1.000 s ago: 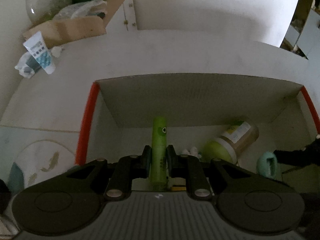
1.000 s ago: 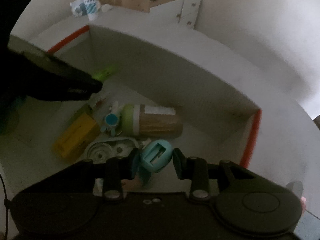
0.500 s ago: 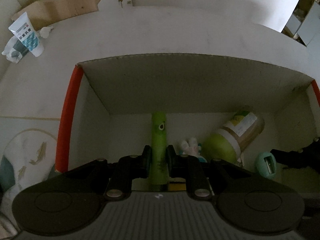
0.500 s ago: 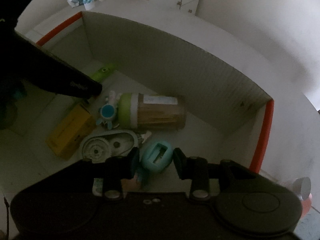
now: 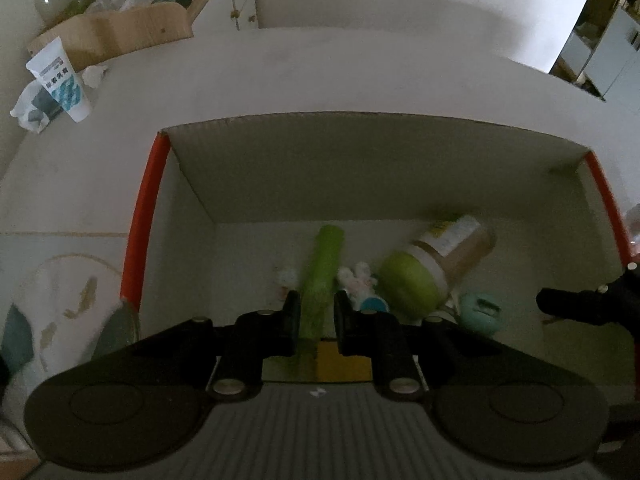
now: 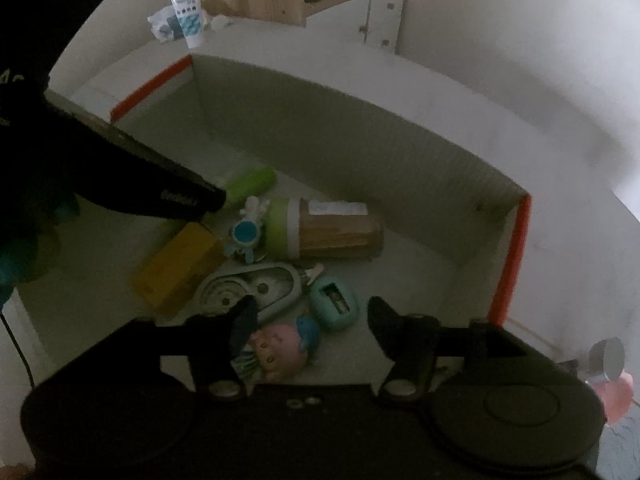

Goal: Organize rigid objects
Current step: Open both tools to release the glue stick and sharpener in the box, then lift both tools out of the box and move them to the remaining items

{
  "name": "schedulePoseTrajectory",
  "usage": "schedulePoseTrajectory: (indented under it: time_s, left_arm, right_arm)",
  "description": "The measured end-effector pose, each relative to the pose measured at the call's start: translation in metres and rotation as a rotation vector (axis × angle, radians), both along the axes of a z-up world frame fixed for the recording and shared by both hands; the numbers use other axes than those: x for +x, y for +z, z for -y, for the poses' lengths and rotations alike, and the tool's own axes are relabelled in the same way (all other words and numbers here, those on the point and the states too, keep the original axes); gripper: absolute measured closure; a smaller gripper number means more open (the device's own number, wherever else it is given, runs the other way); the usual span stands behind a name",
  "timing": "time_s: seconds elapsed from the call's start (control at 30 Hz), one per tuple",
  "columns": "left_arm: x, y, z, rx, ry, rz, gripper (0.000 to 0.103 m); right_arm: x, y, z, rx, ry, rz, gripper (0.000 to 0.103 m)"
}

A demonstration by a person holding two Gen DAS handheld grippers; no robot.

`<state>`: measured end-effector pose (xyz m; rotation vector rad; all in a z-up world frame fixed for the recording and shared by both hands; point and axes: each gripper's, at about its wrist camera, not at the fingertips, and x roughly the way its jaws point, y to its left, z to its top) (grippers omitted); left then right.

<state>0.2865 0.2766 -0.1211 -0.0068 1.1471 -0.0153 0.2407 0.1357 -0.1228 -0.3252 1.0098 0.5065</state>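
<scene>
Green tube (image 5: 322, 276) sitting between the fingers of the left gripper (image 5: 316, 312), long axis running straight away from the camera toward the far wall of the box (image 5: 360, 168), low over the floor near the box's left-middle. Looks a bit loose there: small gaps either side of the tube and some blur on it, so can't honestly say whether clamped or already let go. Right gripper (image 6: 308, 312) spread wide, holding nothing, hanging over the near right part of the box. Teal sharpener (image 6: 334, 302) lying on the floor right between and just past those open fingers, pink doll head (image 6: 276, 350) touching it on the near side. Jar with the green lid (image 6: 324, 229) on its side behind them, lid pointing at the little blue-and-white toy (image 6: 246, 232); yellow box (image 6: 178, 266) and grey tape dispenser (image 6: 250, 288) closer to the near left. Probably a drop-off in progress on both sides. Next move hinges on the tube: pointing dead ahead of the left gripper, so a straight pull back should clear it without knocking the small toy just to its right.
</scene>
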Motion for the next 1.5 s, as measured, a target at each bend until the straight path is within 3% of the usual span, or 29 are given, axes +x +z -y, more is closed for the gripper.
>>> schedulePoseTrajectory:
  time_s: [0.5,0.6,0.67,1.2,1.5]
  left_arm:
    - [-0.043,0.033,0.015,-0.022,-0.035,0.096,0.084]
    - [-0.052,0.04,0.021,-0.024,-0.039,0.128,0.064]
    - [-0.059,0.045,0.027,-0.021,-0.045,0.157,0.038]
    - [-0.102,0.08,0.079,-0.065,-0.074,0.261,0.03]
    - [-0.123,0.095,0.115,-0.075,-0.087,0.319,0.025]
  right_arm:
    - [-0.027,0.029,0.03,0.127,-0.051,0.042,0.032]
    - [-0.035,0.036,0.036,0.146,-0.051,0.057,0.03]
    - [-0.041,0.04,0.041,0.158,-0.052,0.067,0.029]
    - [-0.087,0.081,0.106,0.29,-0.041,0.155,0.008]
    - [-0.104,0.092,0.155,0.335,-0.044,0.18,0.001]
